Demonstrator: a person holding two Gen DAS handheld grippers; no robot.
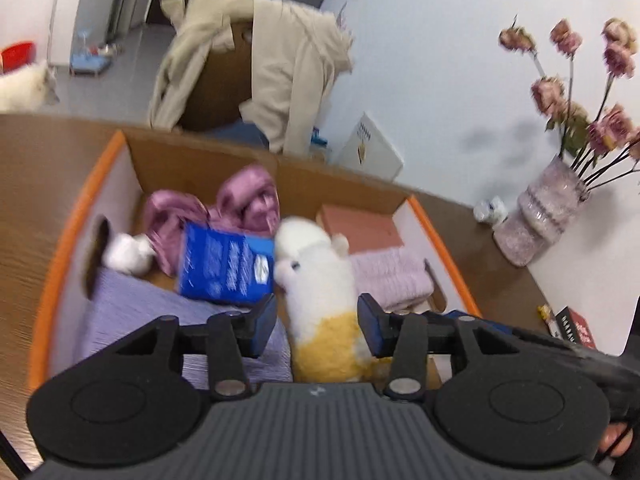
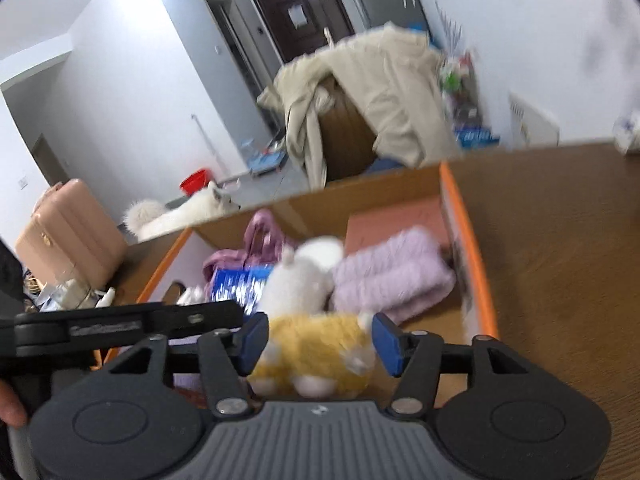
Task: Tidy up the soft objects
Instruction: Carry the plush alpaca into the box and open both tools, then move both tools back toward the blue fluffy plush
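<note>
1. Through the left wrist camera we see the left tool [image 1: 316,322] spread over a cardboard box [image 1: 208,160] with orange-edged flaps that sits on the brown tabletop [image 1: 36,184]; the white and yellow plush toy [image 1: 320,300] stands between the blue pads, the left pad clear of it and the right pad at its edge, contact unclear in the blur; inside the box lie a blue packet [image 1: 224,268] beside the toy's head, a mauve bundle [image 1: 240,204] behind it, a lilac folded cloth [image 1: 392,276] to its right, a pink flat pad [image 1: 356,228] beyond that and a lavender cloth [image 1: 136,316] at the near left; a vase of dried roses [image 1: 544,216] stands on the tabletop at the right.
2. Through the right wrist camera we see the right tool [image 2: 318,344] spread too, the toy's yellow lower half [image 2: 316,348] lying between its pads; whether they touch it we cannot tell; the toy rests in the box [image 2: 472,248], the lilac cloth [image 2: 392,276] to its right and the blue packet [image 2: 240,284] to its left.
</note>
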